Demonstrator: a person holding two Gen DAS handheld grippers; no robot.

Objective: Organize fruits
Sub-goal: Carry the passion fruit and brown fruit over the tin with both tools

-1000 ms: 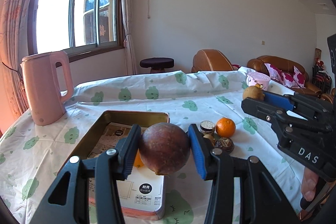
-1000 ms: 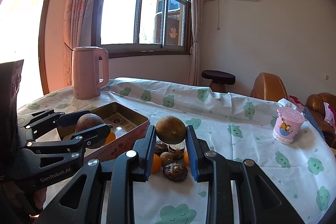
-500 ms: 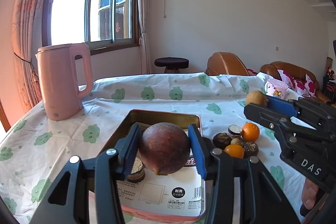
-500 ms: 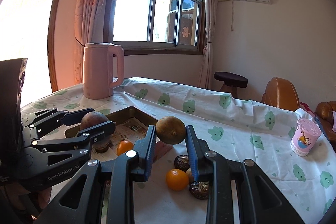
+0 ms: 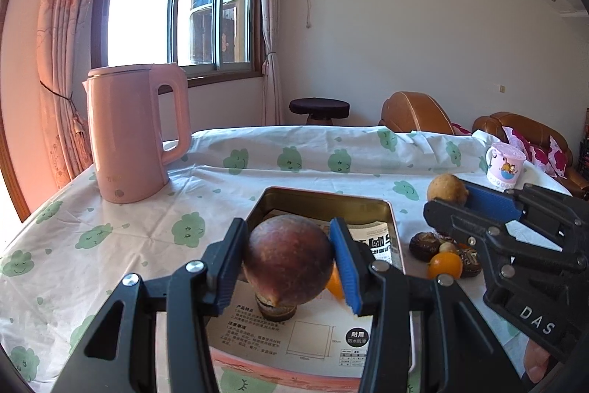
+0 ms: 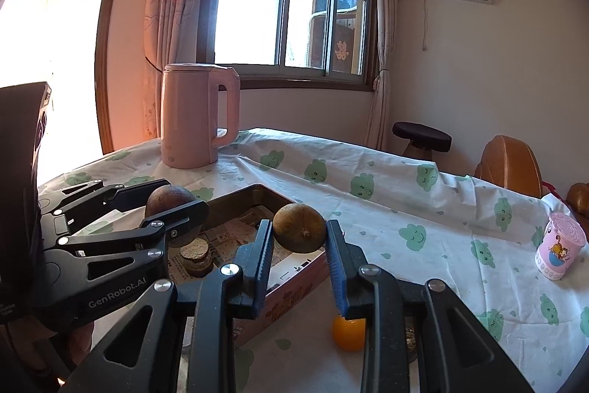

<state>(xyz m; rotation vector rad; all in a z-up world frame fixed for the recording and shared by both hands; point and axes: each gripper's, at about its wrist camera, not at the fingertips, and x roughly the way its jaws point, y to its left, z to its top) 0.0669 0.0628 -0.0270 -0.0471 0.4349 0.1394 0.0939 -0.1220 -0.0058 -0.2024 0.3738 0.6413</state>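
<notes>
Two fruits are carried: purple fruit (image 5: pixel 288 258) clenched in left gripper (image 5: pixel 289 262) jaws above the tin (image 5: pixel 390 231), brown fruit (image 6: pixel 300 232) gripped by right gripper (image 6: pixel 299 255), presumably for placing inside.

White capital letters reading "DAS" stood on the black body of the right gripper (image 5: pixel 452 205), well to the right of the left gripper's jaws. The name "GenRobot.AI" was printed in pale letters on the flank of the left gripper (image 6: pixel 173 205), down and left of the right gripper's jaws. Below the left jaws, the printed sheet (image 5: pixel 313 330) lining the tin tray (image 5: pixel 316 199) carried Chinese print, mostly too small to read; a dark round badge on it showed "耐用", and larger black characters lay just right of the blue pad.
</notes>
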